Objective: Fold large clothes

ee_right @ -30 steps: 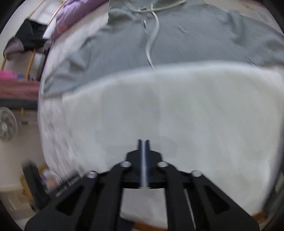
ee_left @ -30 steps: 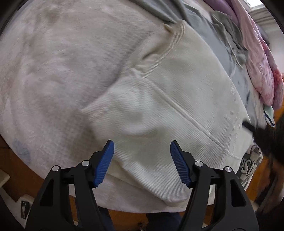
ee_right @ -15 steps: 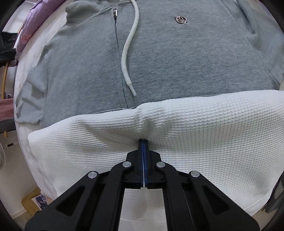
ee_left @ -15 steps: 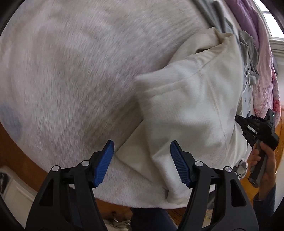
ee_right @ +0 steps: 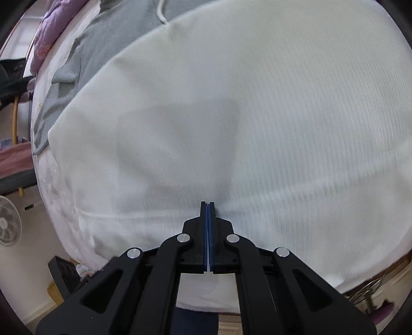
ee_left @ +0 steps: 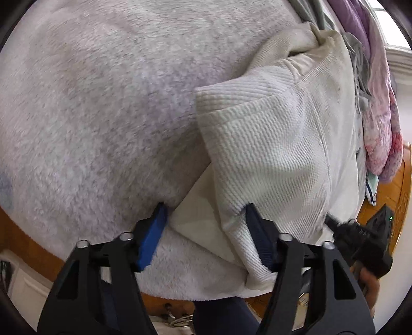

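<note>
Waffle-knit white garment: lay on a fleecy pale blanket covering a bed or table with a wooden edge. Against the view a second before, when it lay spread wide under the left gripper, its side had been turned over onto itself, so a folded edge and a corner now faced the left camera. Judged: first lengthwise fold made or nearly made; further folds outstanding.

Left gripper: blue pads spread and closing, the folded lower edge of the garment between them; the right-hand pad touched the cloth, but no firm pinch was evident yet.

Right gripper: pads pressed together; white fabric seemed caught in the seam between them, though blur left this uncertain. Its view had changed from half a second before, with the white cloth filling most of the frame and the grey hoodie pushed to the top left.

Other clothes: grey hoodie with white drawstring, behind the garment; pink and purple fabrics heaped at the far right.

Containers: none identifiable in either view. Pedestal fan stood on the floor.
</note>
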A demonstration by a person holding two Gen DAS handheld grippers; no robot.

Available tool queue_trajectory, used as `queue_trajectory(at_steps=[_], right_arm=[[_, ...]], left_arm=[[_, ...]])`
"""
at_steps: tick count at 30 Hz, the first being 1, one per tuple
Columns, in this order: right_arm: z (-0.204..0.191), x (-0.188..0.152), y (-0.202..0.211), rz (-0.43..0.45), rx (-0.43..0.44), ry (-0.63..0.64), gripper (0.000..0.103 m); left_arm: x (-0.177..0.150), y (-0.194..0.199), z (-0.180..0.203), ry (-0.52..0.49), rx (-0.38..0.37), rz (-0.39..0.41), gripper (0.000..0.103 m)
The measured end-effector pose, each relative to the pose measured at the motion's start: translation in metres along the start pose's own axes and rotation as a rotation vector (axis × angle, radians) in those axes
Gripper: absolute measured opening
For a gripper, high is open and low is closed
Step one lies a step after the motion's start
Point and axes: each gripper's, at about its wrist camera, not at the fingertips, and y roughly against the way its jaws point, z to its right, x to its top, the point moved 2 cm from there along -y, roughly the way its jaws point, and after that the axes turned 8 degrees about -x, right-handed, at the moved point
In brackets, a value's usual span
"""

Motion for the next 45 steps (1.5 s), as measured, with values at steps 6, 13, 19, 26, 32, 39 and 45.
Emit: queue_trajectory(at_steps=[6, 13, 19, 26, 32, 39, 45], right_arm=[[0.011, -0.028, -0.031, -0.029, -0.008, 0.014, 0.0], [0.007, -0.025, -0.038, -0.032, -0.009, 0.037, 0.0], [0.025, -0.025, -0.03, -0.015, -0.001, 0.048, 0.0], [0.03, -0.042, -0.015, 0.029, 0.09, 0.059, 0.012], [-0.017, -0.096, 0.01, 0.133, 0.215, 0.375, 0.037], [-0.049, -0.119, 0.019, 0.246, 0.217, 0.588, 0.054], [-0.081, -0.115, 0.004, 0.313, 0.165, 0.615, 0.055]], left_arm=[[-0.001, -0.001, -0.002, -0.037, 0.014, 0.003, 0.046], [-0.008, 0.009, 0.003, -0.105, 0.022, -0.005, 0.005], [-0.017, 0.029, 0.037, -0.206, -0.019, 0.0, 0.004], [-0.028, 0.05, 0.083, -0.293, -0.098, 0.003, 0.004], [-0.026, 0.049, 0.11, -0.288, -0.178, -0.028, 0.004], [-0.022, 0.045, 0.12, -0.276, -0.206, -0.058, 0.004], [-0.022, 0.043, 0.131, -0.3, -0.212, -0.078, 0.004]])
